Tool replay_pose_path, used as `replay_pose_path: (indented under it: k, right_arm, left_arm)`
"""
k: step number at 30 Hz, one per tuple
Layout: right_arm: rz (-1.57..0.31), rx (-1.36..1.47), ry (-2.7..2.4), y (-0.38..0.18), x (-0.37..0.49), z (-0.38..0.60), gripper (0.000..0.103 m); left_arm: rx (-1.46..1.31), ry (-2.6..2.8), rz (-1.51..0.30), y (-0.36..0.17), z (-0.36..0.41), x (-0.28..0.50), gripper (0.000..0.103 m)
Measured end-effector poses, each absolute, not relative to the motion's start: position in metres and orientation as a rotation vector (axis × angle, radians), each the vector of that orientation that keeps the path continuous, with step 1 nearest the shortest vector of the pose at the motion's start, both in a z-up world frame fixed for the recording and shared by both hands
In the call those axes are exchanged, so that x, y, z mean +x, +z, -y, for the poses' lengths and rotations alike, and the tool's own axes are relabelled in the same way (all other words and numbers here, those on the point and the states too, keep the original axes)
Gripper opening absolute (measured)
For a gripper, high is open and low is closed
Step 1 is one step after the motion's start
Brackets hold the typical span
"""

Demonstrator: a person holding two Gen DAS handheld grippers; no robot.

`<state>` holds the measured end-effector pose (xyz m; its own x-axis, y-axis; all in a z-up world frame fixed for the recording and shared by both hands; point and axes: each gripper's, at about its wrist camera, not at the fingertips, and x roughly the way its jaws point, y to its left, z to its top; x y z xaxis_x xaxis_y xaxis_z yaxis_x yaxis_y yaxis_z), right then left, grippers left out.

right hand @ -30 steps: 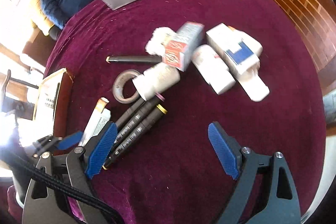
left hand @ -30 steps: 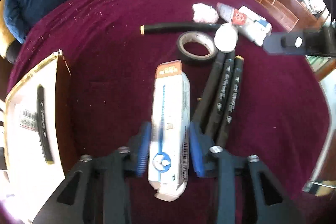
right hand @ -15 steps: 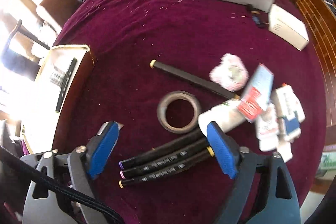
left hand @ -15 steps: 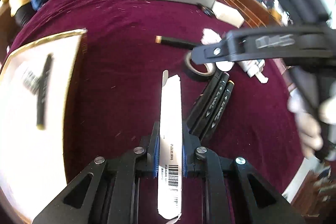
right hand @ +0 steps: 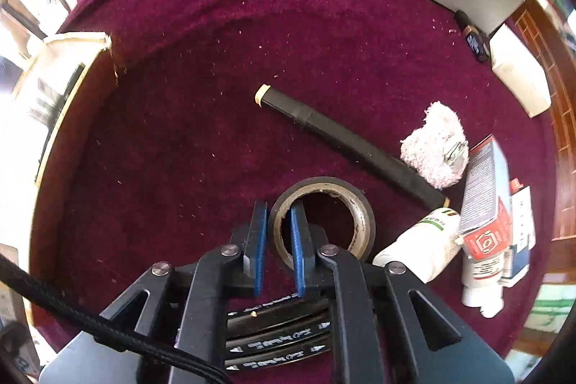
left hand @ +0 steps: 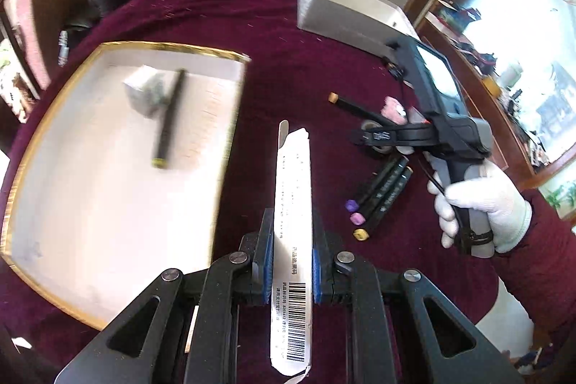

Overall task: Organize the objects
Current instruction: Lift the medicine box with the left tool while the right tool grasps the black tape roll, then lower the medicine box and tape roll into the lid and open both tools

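Since 1 second earlier, both grippers had closed: the left gripper (left hand: 289, 261) was clamped on the long white box (left hand: 292, 240), lifted at lower centre, while the right gripper (right hand: 279, 243) pinched the tape roll's (right hand: 361, 215) near wall, 1 finger inside the ring, at lower centre on the maroon cloth (right hand: 216, 42). Light, crushable card, I judged, best held mid-length; the roll was stiff and light. Open cloth lay toward the gold-edged tray (left hand: 21, 168) at left; 3 markers (right hand: 280, 330) crowded underneath.
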<state>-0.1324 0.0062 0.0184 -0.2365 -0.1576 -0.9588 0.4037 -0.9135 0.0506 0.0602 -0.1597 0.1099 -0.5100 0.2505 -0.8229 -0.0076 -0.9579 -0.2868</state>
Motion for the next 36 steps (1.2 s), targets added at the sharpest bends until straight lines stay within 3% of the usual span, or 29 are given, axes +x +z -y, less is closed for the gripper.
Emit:
replay_pose_path:
  k: [18, 27, 36]
  right_arm:
    - [0.296, 1.524, -2.003, 0.096, -0.105, 0.006, 0.007]
    - [0.327, 1.516, -1.922, 0.109, -0.090, 0.098, 0.007]
    - [0.247, 1.628, -1.954, 0.066, -0.113, 0.177, 0.008]
  left_arm:
    - [-1.375, 2.752, 0.489, 0.121, 0.261, 0.043, 0.013]
    - [-1.437, 2.710, 0.420, 0.085, 0.311, -0.007, 0.013]
    - [-1.545, 2.608, 0.500, 0.040, 0.355, -0.069, 0.013]
